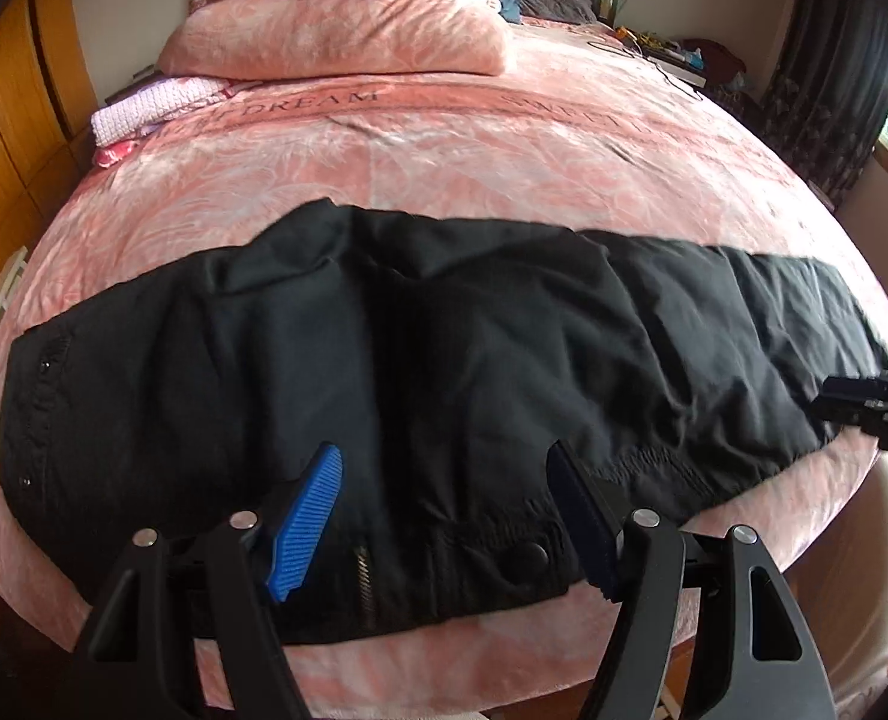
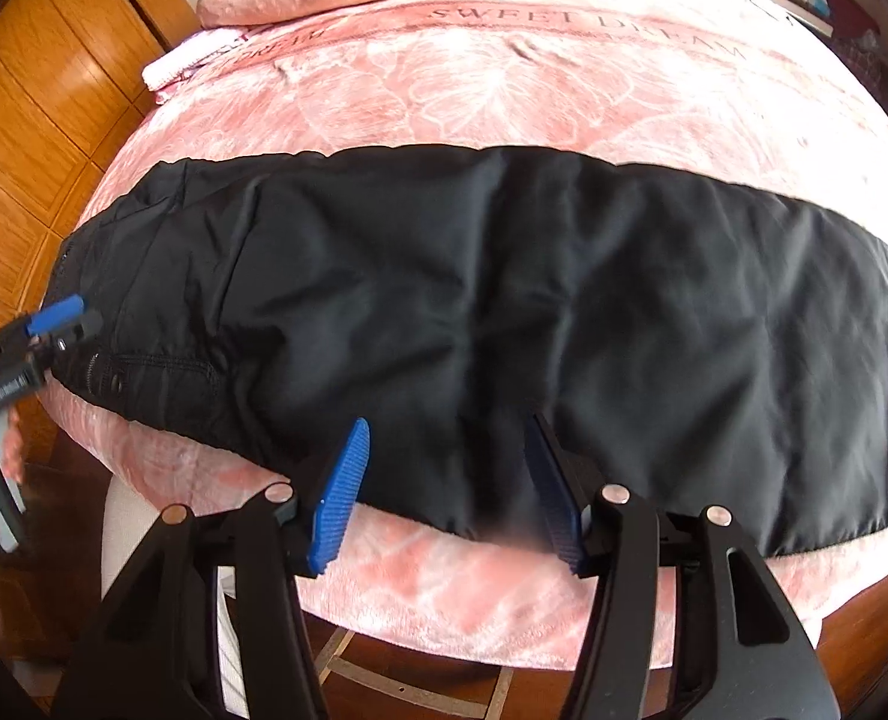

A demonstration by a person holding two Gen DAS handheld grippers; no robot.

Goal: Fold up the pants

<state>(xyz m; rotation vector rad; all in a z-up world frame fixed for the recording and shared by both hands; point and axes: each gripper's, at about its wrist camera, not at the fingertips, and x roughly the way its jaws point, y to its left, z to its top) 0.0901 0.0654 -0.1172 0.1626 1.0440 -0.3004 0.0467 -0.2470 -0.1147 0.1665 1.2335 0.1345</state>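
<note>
Pants (image 1: pixel 444 372), black and laid flat, stretch sideways across the near end of a bed (image 1: pixel 444 168) covered in pink fabric, waistband and zipper (image 1: pixel 365 585) at the left. Left gripper (image 1: pixel 450 525) hangs over the waistband, jaws wide apart and holding nothing, blue pads (image 1: pixel 309 525) just above the cloth. Right gripper (image 2: pixel 447 495) hovers at the near edge of the legs, jaws equally spread and empty. Pink pillows (image 1: pixel 336 30) sit stacked at the far end.
</note>
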